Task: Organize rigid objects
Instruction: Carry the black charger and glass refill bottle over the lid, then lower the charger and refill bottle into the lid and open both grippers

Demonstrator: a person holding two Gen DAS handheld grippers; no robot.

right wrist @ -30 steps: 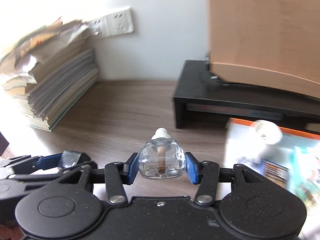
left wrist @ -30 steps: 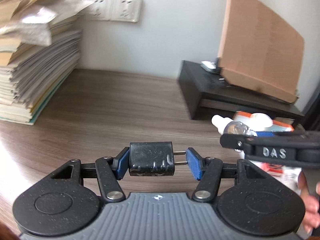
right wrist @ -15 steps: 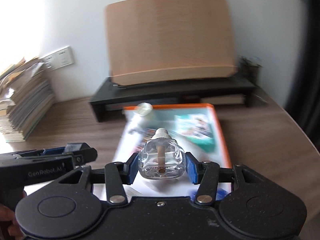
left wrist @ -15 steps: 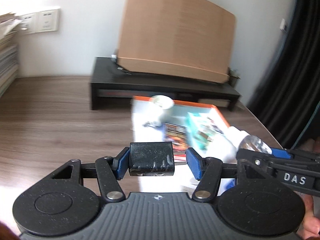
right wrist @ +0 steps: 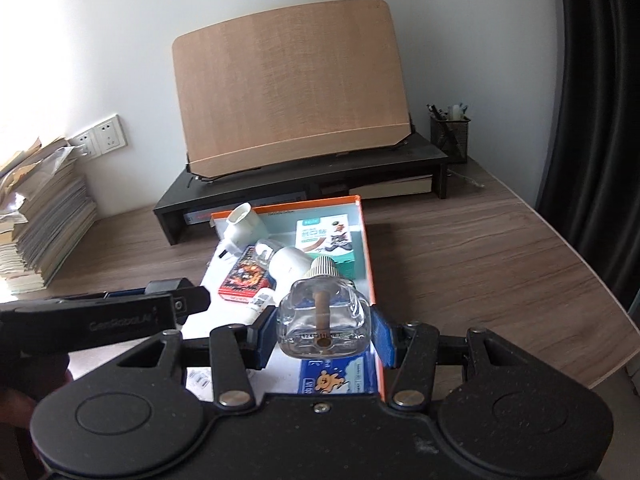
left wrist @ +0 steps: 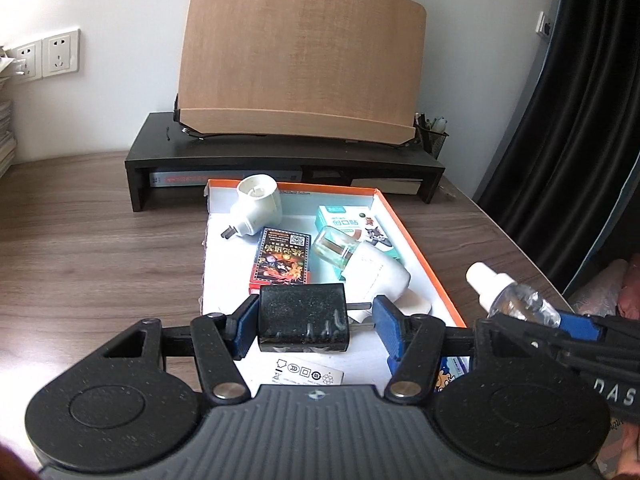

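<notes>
status: transfer stage, both tools loaded over the collection box.

left gripper (left wrist: 316,322): its blue pads stand part open. the black plug adapter (left wrist: 303,323) sits between them against the left pad, its prongs reaching to the right pad. whether it is firmly clamped cannot be told with certainty, but it is carried clear of the desk.

right gripper (right wrist: 323,334): jaws closed on the clear glass bottle (right wrist: 323,320), white ribbed cap pointing to the far side, a brown wick visible inside.

target: the orange-rimmed box (left wrist: 420,258) lies on the wooden desk (left wrist: 100,248), near the black monitor riser (left wrist: 280,152). both grippers hang over its near end.

done, by judgement: several items already lie in the box, namely a white plug-in heater (left wrist: 258,204) at the far left, a red and black card pack (left wrist: 282,260) in the middle, a teal carton (left wrist: 352,228) at the far right, and a second white heater with a bottle attached (left wrist: 360,264).

left to do, by judgement: set down the adapter and the bottle on bare box floor. any further loose items are out of view.
</notes>
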